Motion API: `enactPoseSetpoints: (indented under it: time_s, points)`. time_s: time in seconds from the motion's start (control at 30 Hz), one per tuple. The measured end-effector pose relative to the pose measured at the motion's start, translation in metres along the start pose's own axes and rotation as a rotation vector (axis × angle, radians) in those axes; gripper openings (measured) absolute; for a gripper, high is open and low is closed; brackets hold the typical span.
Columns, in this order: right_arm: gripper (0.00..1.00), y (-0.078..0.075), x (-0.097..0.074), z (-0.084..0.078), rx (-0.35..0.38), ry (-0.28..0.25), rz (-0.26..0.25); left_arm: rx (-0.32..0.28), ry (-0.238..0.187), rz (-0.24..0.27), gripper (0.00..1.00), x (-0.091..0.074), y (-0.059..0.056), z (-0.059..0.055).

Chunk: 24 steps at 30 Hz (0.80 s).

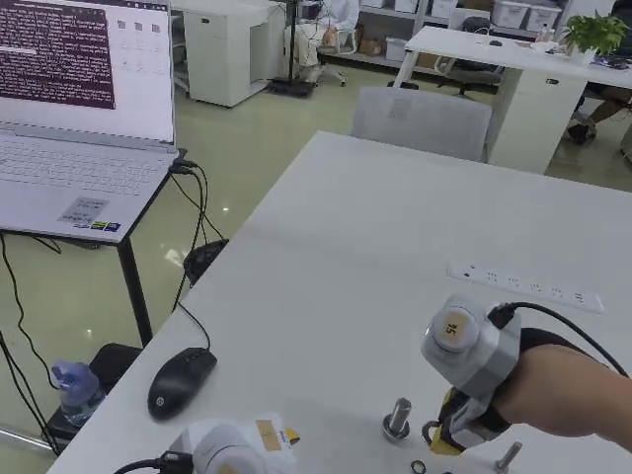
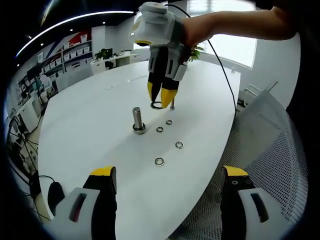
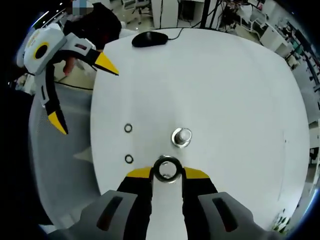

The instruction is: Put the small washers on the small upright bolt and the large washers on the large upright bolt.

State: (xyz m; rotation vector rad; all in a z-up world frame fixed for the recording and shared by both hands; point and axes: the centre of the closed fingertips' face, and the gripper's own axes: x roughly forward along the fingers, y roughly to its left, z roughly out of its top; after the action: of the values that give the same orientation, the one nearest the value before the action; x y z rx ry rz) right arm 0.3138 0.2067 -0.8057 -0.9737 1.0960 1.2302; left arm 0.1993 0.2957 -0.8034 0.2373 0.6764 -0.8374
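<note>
One large washer [image 3: 167, 169], pinched by its rim in the right tool [image 2: 162, 97], hangs just beside the large upright bolt [image 3: 181, 136], so released off-centre it could glance off and roll across the surface [image 3: 225, 100], while the left tool [image 2: 169, 172] stands wide open, empty.

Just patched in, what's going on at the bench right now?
The right hand-held gripper is shut on a large washer, holding it close to the large upright bolt but not yet on it. The left hand-held gripper hangs open, back from the work. Several small washers lie loose on the white table, and the small upright bolt stands nearby.
</note>
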Motion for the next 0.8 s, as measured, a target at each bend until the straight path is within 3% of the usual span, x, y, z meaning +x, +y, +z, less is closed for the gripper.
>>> enactPoseSetpoints:
  time_s: [0.47, 0.8]
  points:
    - [0.22, -0.017, 0.002, 0.024, -0.016, -0.021, -0.013, 0.004, 0.005, -0.007, 0.90, 0.006, -0.001, 0.001]
    - [0.22, -0.021, 0.007, 0.038, -0.034, -0.022, -0.012, 0.001, 0.002, -0.022, 0.96, 0.011, -0.003, 0.004]
